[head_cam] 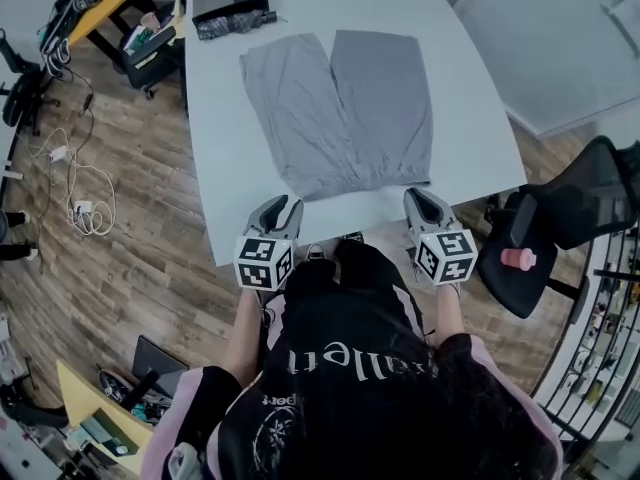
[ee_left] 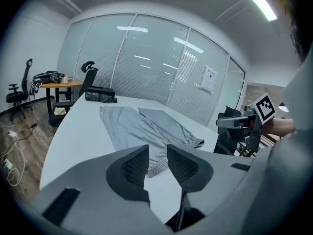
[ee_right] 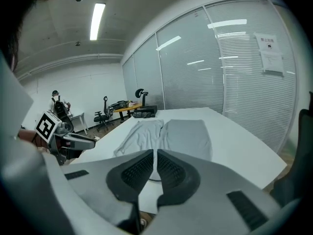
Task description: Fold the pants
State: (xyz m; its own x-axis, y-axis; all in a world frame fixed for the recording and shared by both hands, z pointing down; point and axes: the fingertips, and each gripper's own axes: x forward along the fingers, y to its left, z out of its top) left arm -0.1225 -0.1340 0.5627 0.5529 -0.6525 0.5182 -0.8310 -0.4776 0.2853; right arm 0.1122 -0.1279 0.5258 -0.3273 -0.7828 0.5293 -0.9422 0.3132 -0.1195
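Grey pants [head_cam: 340, 108] lie spread flat on the white table [head_cam: 470, 78], waistband toward me and both legs pointing away. My left gripper [head_cam: 285, 206] hovers at the near table edge, just short of the waistband's left corner, jaws apart with nothing between them. The right gripper [head_cam: 420, 196] hangs by the waistband's right corner, shut and empty. In the left gripper view the pants [ee_left: 146, 126] lie beyond the parted jaws of that gripper [ee_left: 157, 153]. The right gripper view shows the pants [ee_right: 181, 136] past the closed jaws of its gripper [ee_right: 155, 153].
A dark folded cloth and black box [head_cam: 232, 3] sit at the table's far left corner. A black office chair [head_cam: 560, 228] with a pink object [head_cam: 518, 258] stands to the right. Cables [head_cam: 80, 193] lie on the wood floor at left. Another white table [head_cam: 560, 38] stands at far right.
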